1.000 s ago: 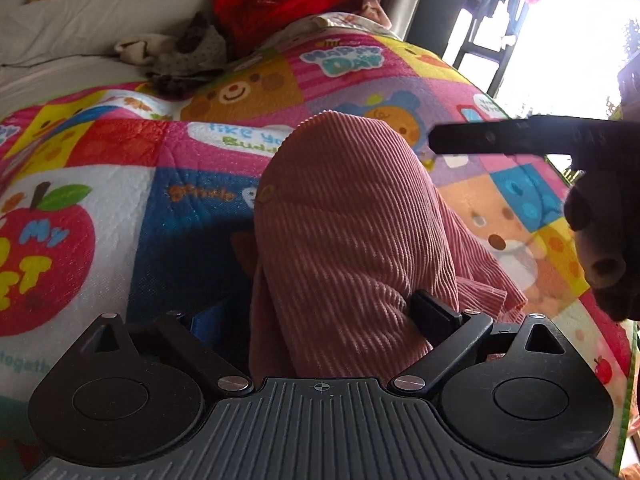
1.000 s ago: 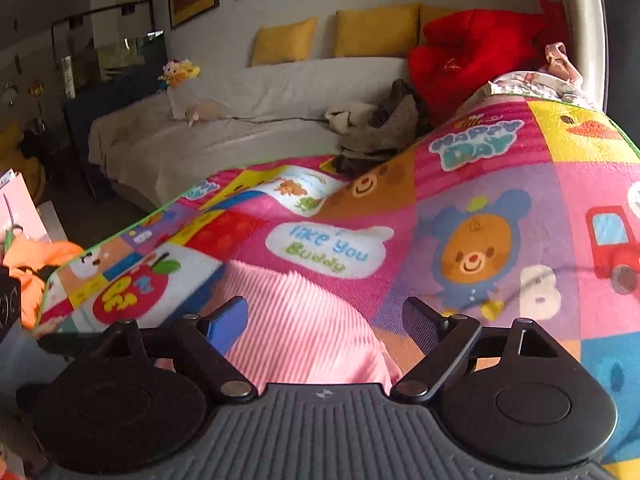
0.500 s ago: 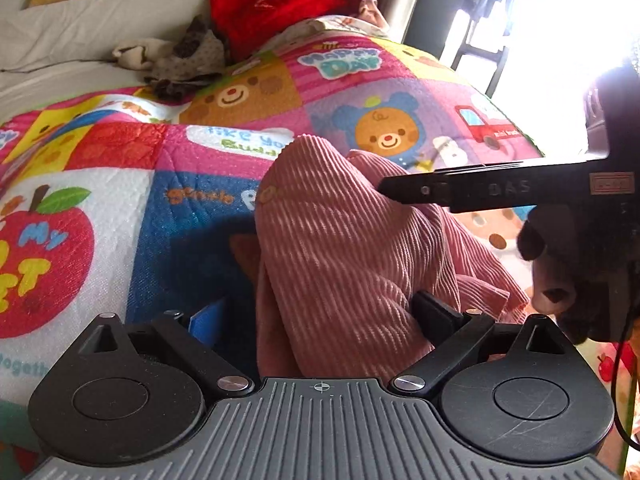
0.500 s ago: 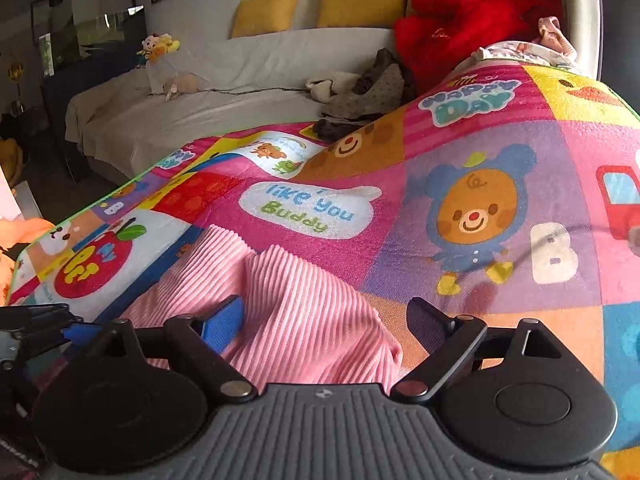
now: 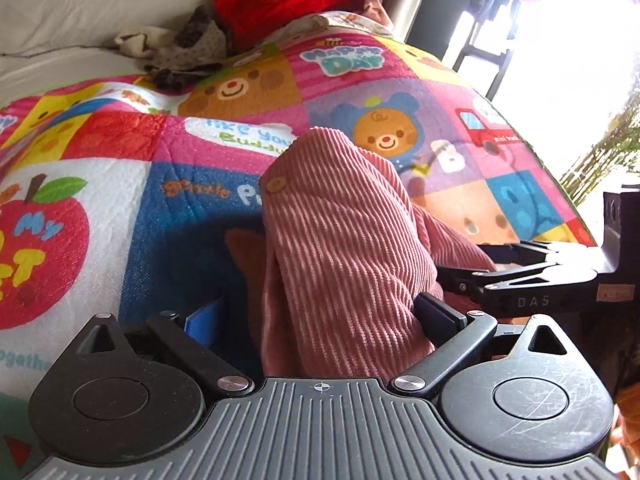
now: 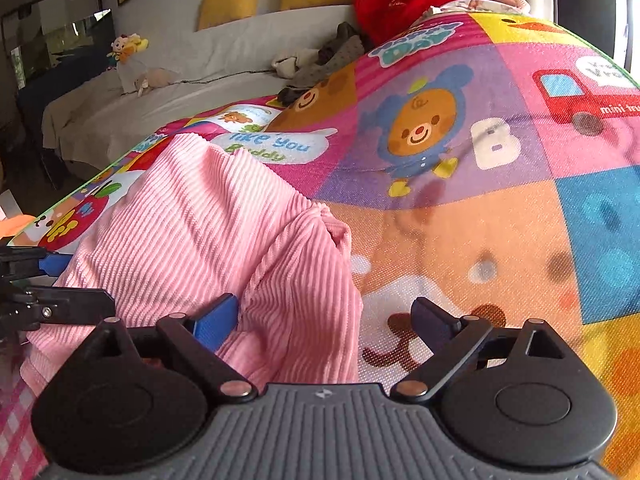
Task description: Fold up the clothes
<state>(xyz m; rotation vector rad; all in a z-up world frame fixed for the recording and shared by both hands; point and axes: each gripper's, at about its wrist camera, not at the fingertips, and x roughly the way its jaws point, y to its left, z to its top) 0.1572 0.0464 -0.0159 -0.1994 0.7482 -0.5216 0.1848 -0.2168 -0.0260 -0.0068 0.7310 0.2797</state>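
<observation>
On play mat (image 6: pixel 500 240), my right gripper (image 6: pixel 324 320) opening wide beside pink garment (image 6: pixel 208 232), pads not pressing; my left gripper (image 5: pixel 320 320) jaws standing apart, cloth bunched between, grip unclear.

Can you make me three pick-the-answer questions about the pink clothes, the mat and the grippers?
1. Where does the pink ribbed garment lie?
A on the colourful cartoon play mat
B on the sofa
C on the floor

2. What colour are the sofa's square cushions?
A blue
B yellow
C green

3. How is the right gripper?
A clamped shut on the garment
B jaws wide apart
C out of sight

Answers:
1 A, the mat's pictures surround it.
2 B, yellow against the wall.
3 B, its jaws are opening, the garment edge between them unpinched.
</observation>
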